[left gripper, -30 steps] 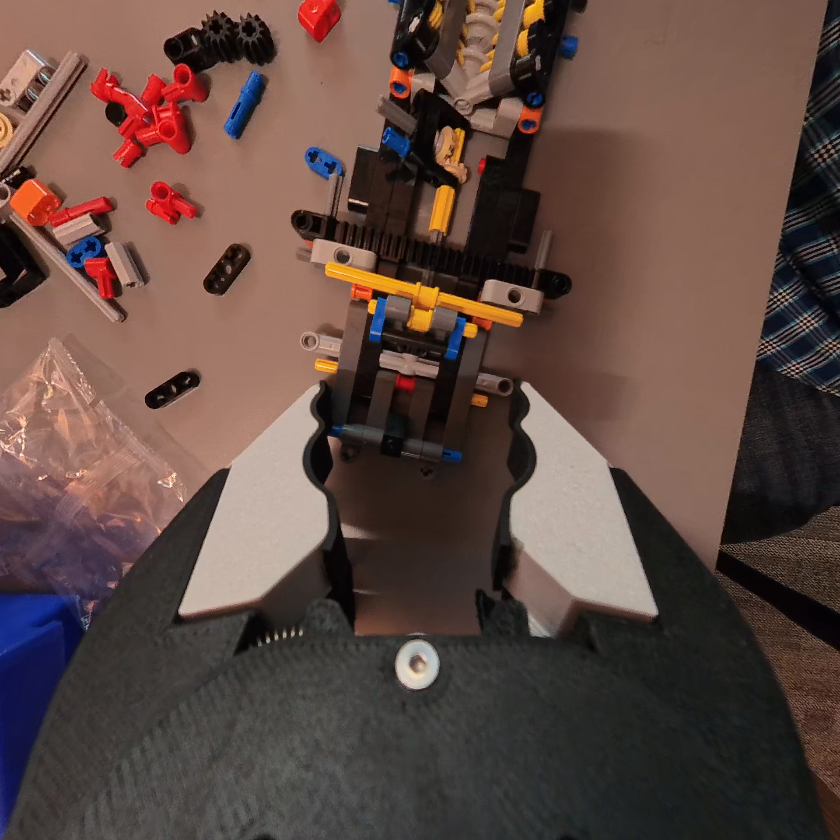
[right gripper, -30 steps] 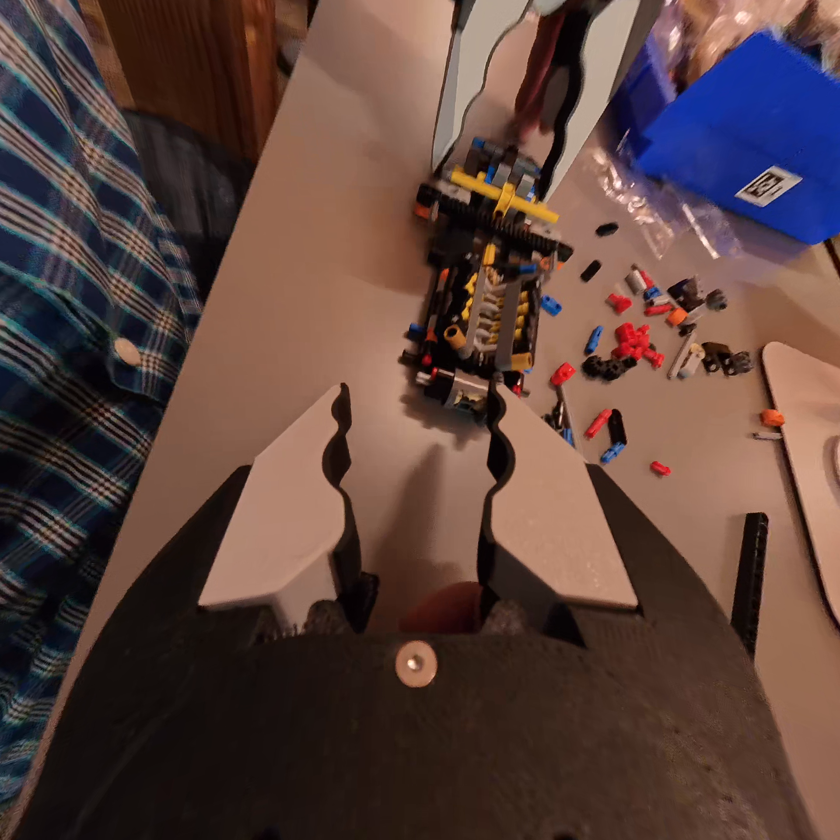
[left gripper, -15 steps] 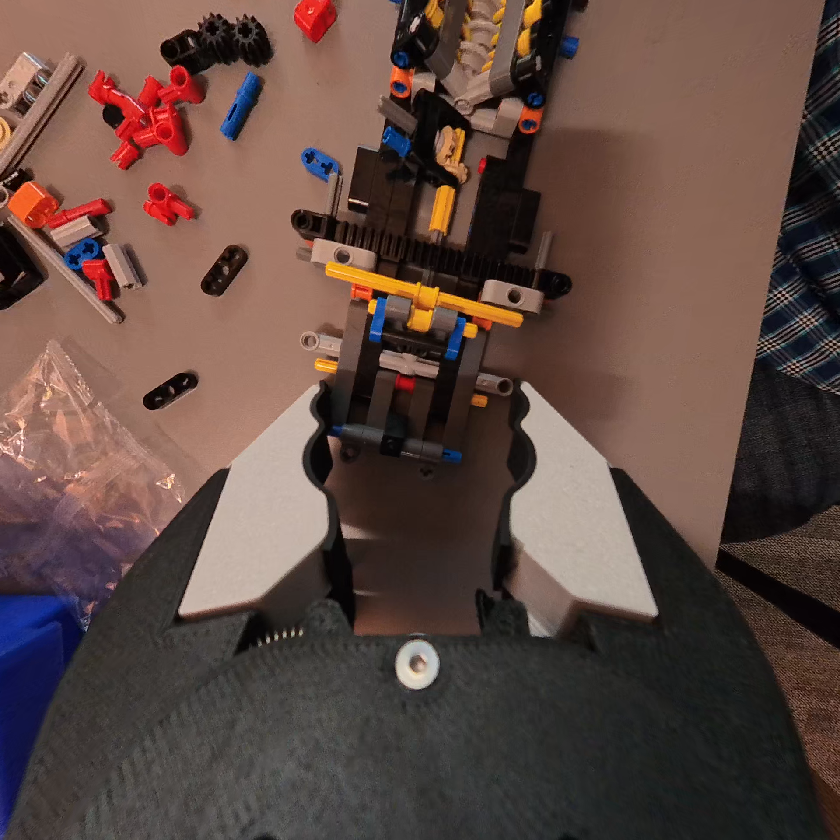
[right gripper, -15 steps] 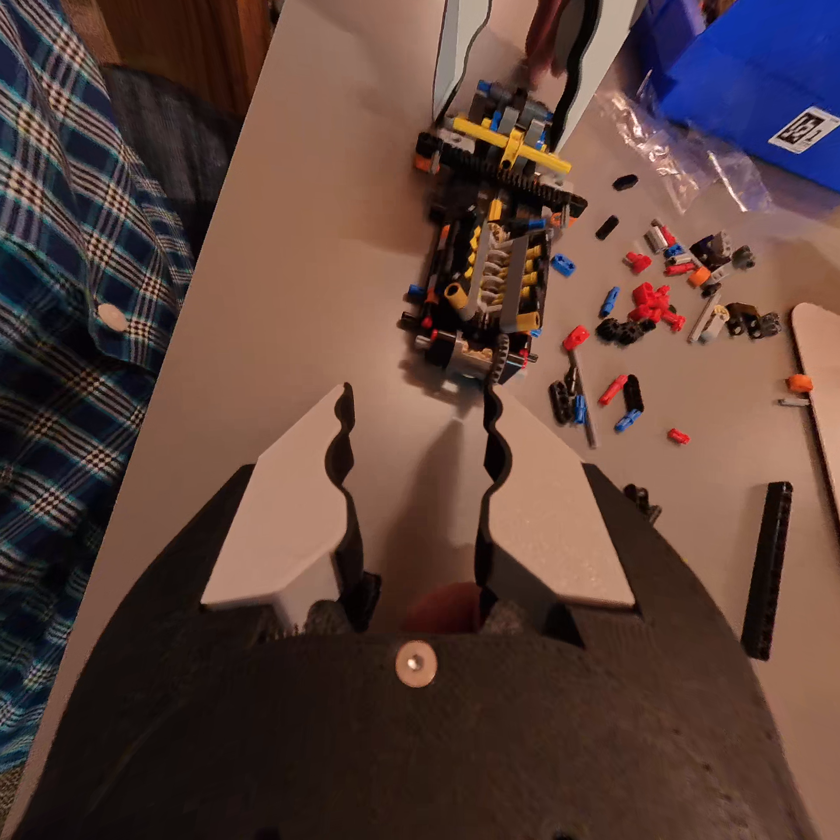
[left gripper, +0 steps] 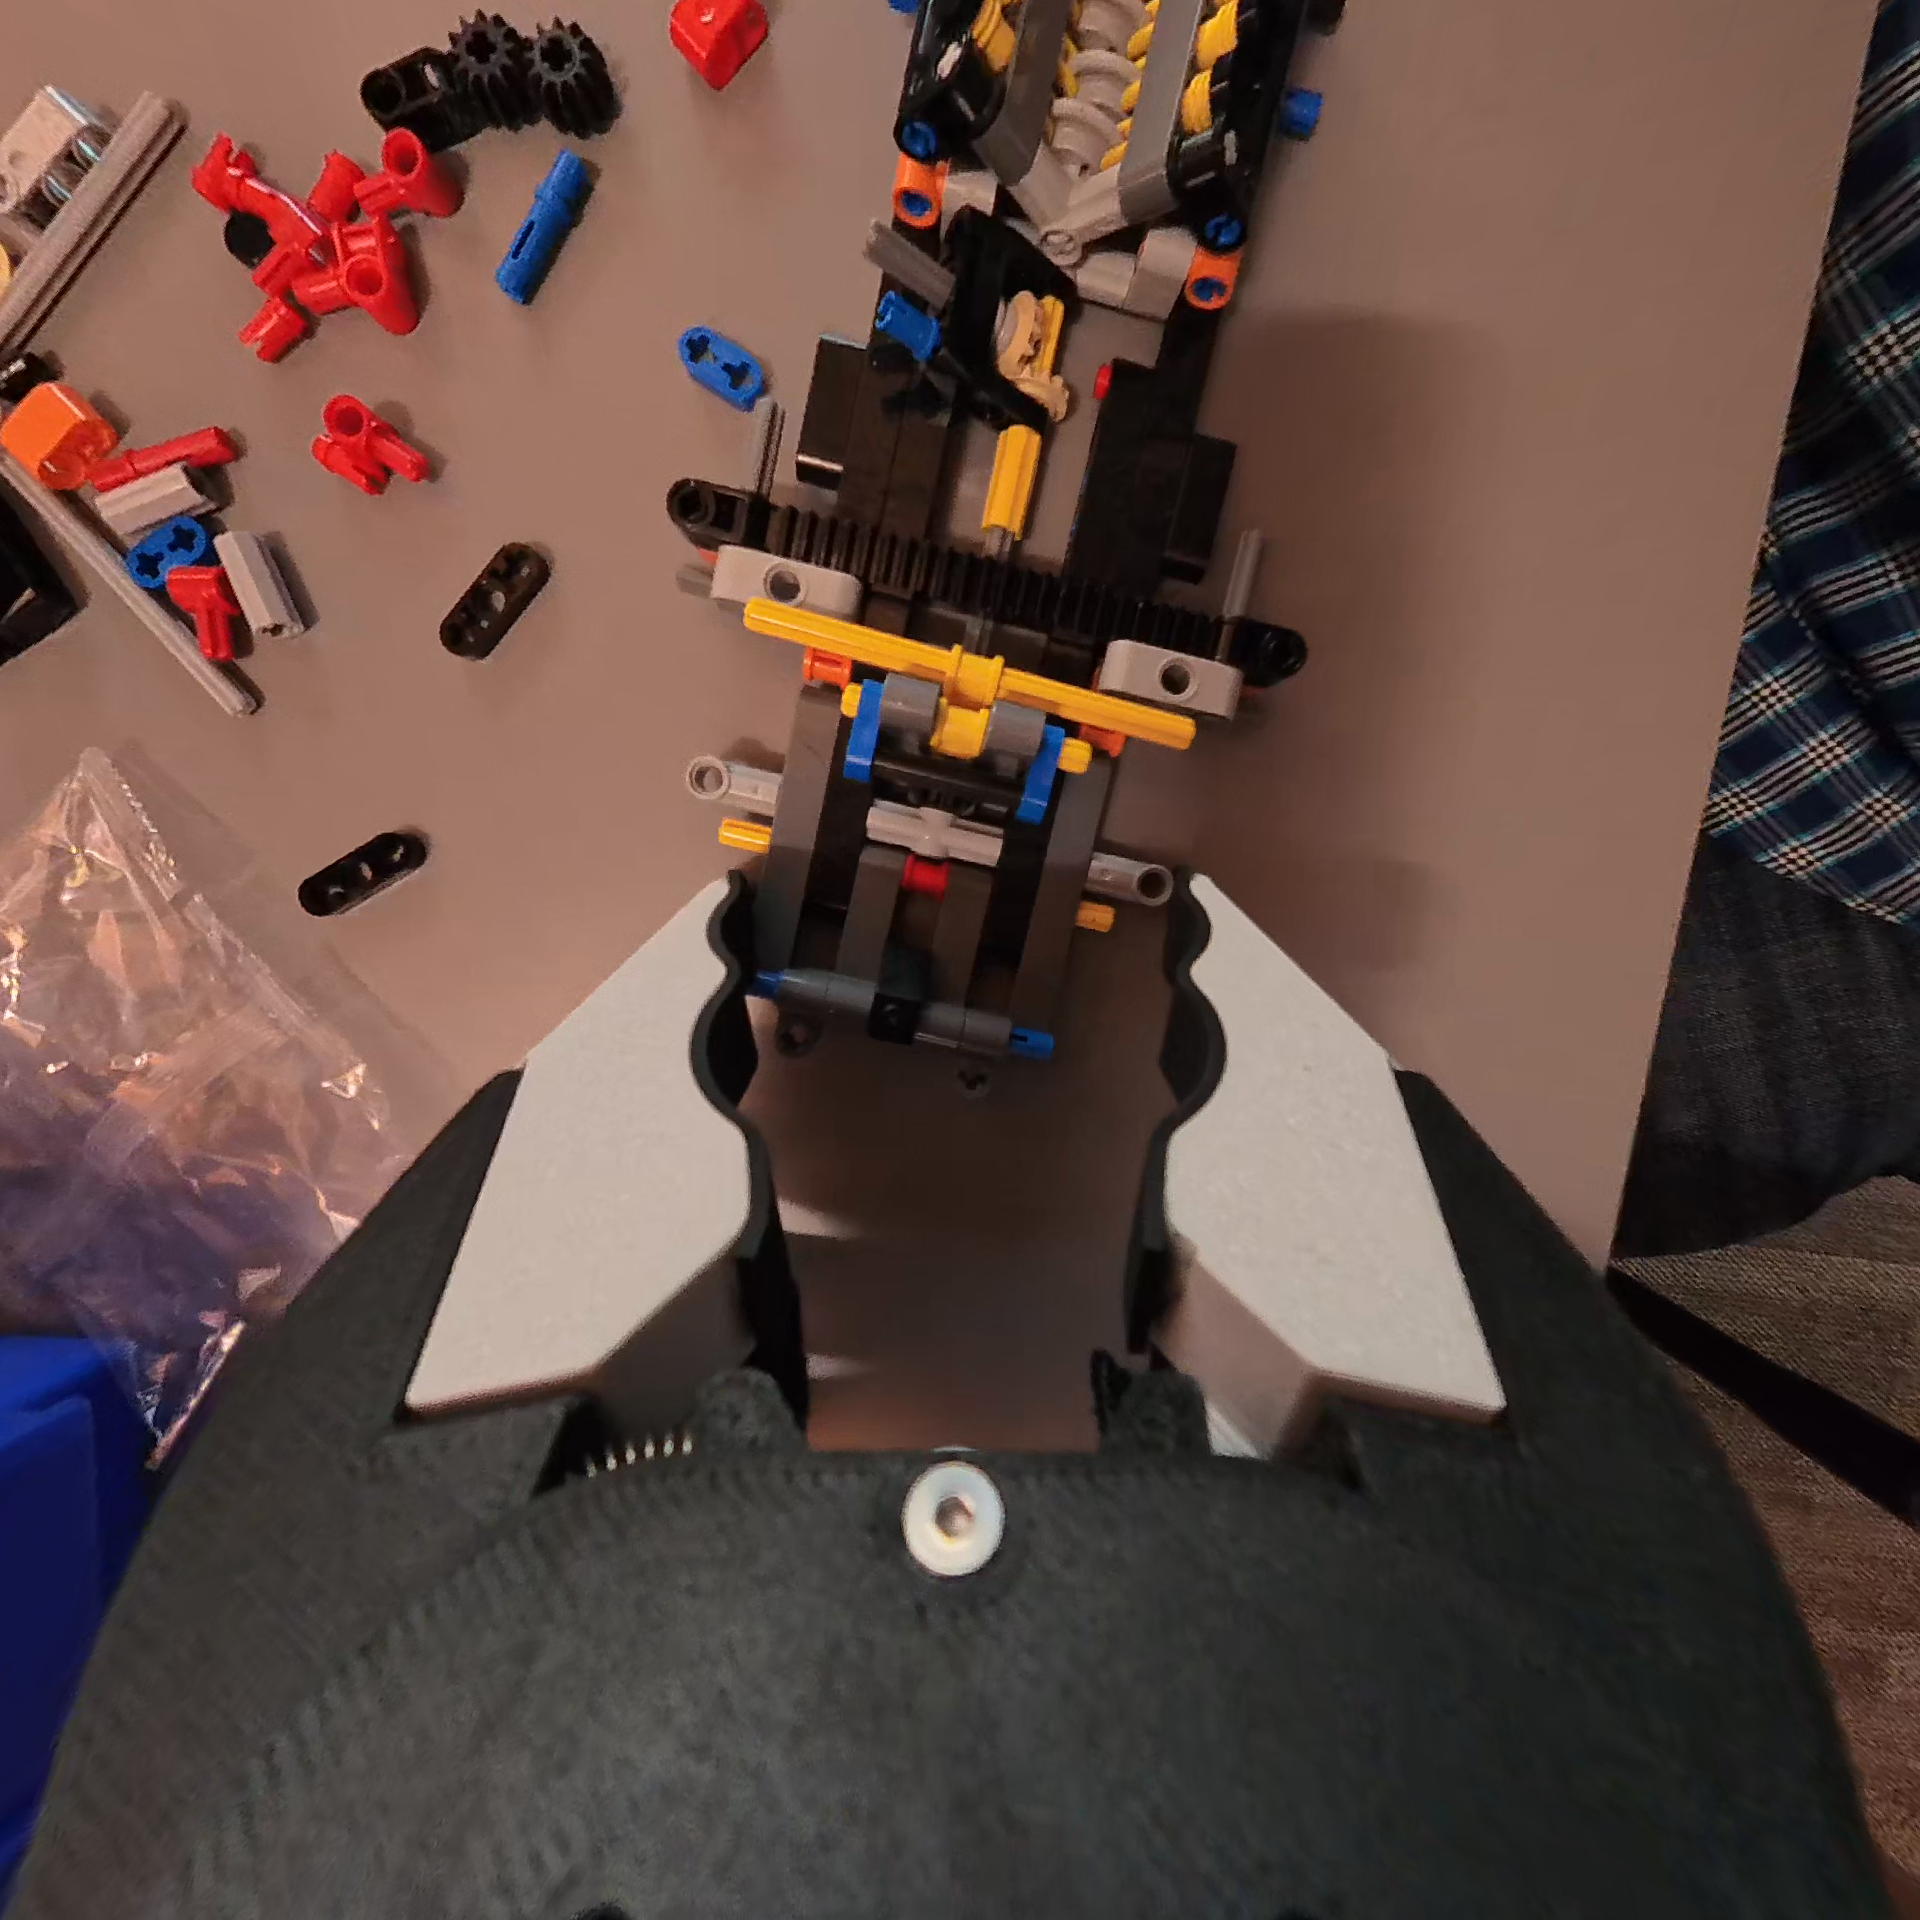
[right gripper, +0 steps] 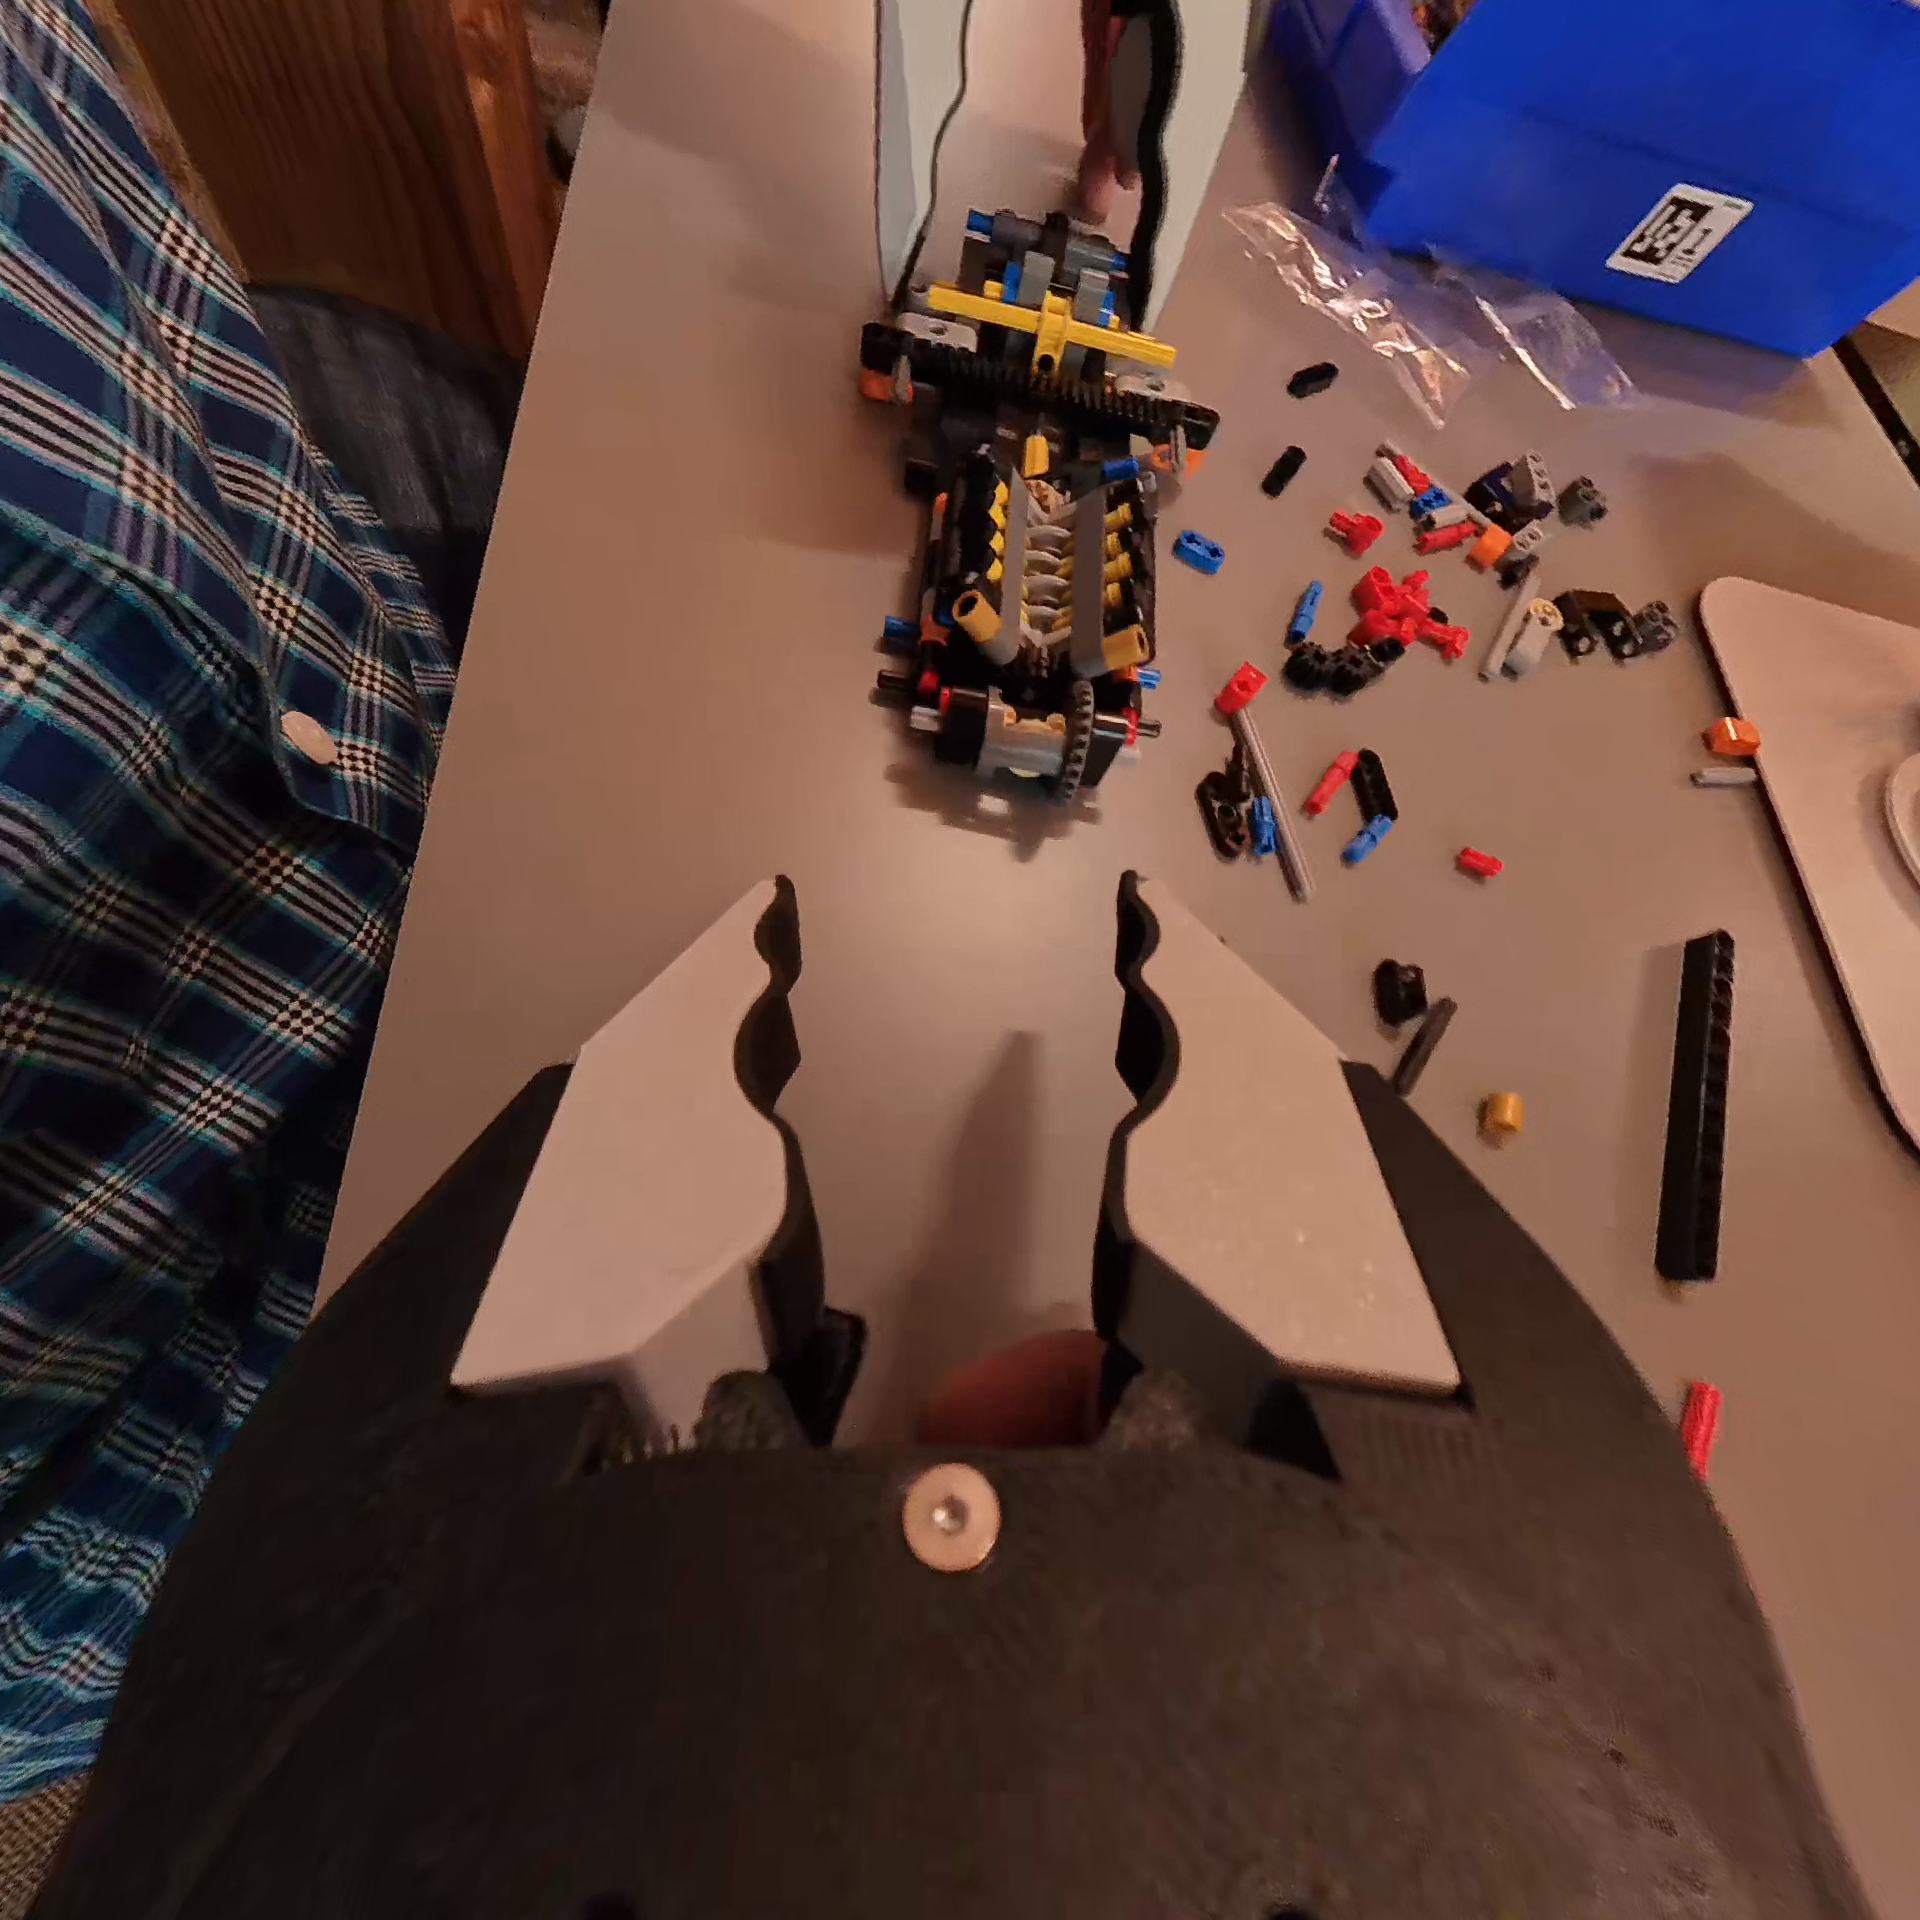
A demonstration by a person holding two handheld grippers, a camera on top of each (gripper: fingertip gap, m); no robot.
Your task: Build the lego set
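A long lego chassis [left gripper: 956,582] in black, grey and yellow lies on the grey table [left gripper: 1455,416]. My left gripper [left gripper: 956,914] is open, and its fingers straddle the near end of the chassis at table level. In the right wrist view the chassis [right gripper: 1039,540] lies lengthwise ahead, with the left gripper [right gripper: 1023,260] around its far end. My right gripper [right gripper: 954,894] is open and empty, a short way back from the chassis's gear end. Loose red, blue and black parts [right gripper: 1392,613] lie scattered beside the chassis; they also show in the left wrist view [left gripper: 332,249].
A long black beam [right gripper: 1694,1112] lies at the right. A blue bin [right gripper: 1662,156] and a clear plastic bag [right gripper: 1403,301] stand at the back right. A pale board [right gripper: 1829,831] sits at the right edge. A person's plaid shirt [right gripper: 156,727] borders the table's left edge. Left tips to right tips: about 20 cm.
My right gripper has drawn back from the chassis's gear end, so more table shows between them. My left gripper and the chassis have stayed in place.
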